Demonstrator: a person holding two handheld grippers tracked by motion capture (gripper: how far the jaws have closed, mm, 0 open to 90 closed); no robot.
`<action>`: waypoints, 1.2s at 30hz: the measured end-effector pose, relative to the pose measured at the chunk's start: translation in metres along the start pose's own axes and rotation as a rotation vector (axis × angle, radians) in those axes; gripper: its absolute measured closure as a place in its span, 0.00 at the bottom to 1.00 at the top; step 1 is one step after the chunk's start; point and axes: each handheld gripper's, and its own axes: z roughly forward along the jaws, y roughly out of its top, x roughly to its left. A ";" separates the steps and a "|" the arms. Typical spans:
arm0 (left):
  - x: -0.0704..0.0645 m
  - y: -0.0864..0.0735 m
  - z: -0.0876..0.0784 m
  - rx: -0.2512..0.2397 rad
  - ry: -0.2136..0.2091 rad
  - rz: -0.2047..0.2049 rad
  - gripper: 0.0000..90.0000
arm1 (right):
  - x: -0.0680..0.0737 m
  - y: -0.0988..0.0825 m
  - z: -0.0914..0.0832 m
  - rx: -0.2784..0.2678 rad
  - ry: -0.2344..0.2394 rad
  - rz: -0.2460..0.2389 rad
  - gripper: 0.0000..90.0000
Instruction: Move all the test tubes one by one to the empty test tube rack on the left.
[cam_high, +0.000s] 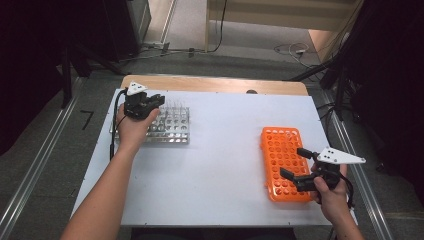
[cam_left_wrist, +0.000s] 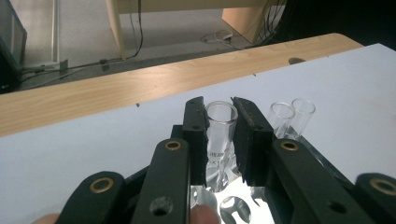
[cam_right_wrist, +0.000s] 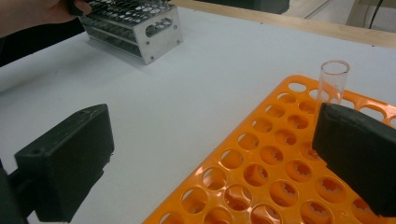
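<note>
My left gripper (cam_high: 156, 100) hangs over the far left part of a metal tube rack (cam_high: 172, 126). In the left gripper view its jaws are shut on a clear glass test tube (cam_left_wrist: 220, 127) that stands upright in the rack (cam_left_wrist: 223, 184). Two more glass tubes (cam_left_wrist: 292, 114) stand just to the right of it. My right gripper (cam_high: 292, 161) is open over the right side of an orange tube rack (cam_high: 280, 145). In the right gripper view its fingertips (cam_right_wrist: 79, 144) are spread wide above the orange rack (cam_right_wrist: 261, 172), and one glass tube (cam_right_wrist: 333, 80) stands in a far hole beside the right jaw.
A white sheet (cam_high: 225, 150) covers the table, with a wooden strip (cam_high: 215, 84) along the far edge. The metal rack (cam_right_wrist: 135, 25) and the other hand (cam_right_wrist: 32, 14) lie far off in the right gripper view. Cables and dark stands surround the table.
</note>
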 end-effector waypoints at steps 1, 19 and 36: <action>0.000 -0.001 0.001 0.005 -0.001 0.000 0.85 | 0.000 0.000 0.000 0.000 0.001 0.000 0.00; 0.000 -0.001 -0.006 0.021 -0.015 -0.050 0.64 | 0.000 0.000 0.000 0.003 -0.003 0.001 0.00; -0.026 -0.010 -0.056 -0.059 -0.137 -0.021 0.12 | -0.003 0.004 0.002 0.000 -0.006 0.011 0.00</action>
